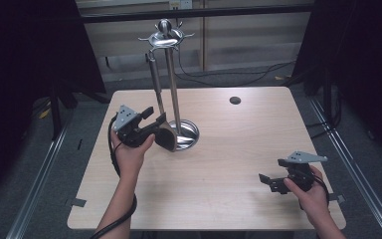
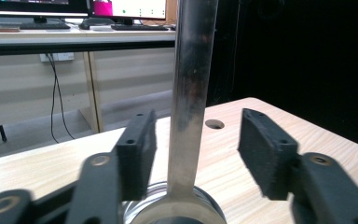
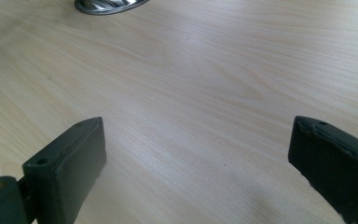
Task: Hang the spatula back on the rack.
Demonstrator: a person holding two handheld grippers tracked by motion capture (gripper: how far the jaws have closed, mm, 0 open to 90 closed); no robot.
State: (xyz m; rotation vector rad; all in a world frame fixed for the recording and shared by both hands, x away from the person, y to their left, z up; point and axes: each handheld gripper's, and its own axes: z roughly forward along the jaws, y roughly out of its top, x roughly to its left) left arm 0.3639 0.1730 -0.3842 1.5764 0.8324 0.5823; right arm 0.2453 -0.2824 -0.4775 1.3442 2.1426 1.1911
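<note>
- The table point(image 1: 219, 164) is pale wood grain with rounded corners and a small round hole point(image 1: 235, 100) near its far edge; grey carpet and metal floor rails run along both sides.
- Black curtains hang left and right — beyond the far edge, a light wall with cables trailing on the floor.
- A chrome utensil stand point(image 1: 171, 74) rises from a round base left of centre, a spatula point(image 1: 160, 107) hanging from its hooks.
- The left gripper point(image 1: 150, 118) has its jaws spread on either side of the spatula's metal handle point(image 2: 191, 93), not touching it.
- The right gripper point(image 1: 273, 174) sits low over bare wood near the right front corner, jaws wide apart — nothing between them.
</note>
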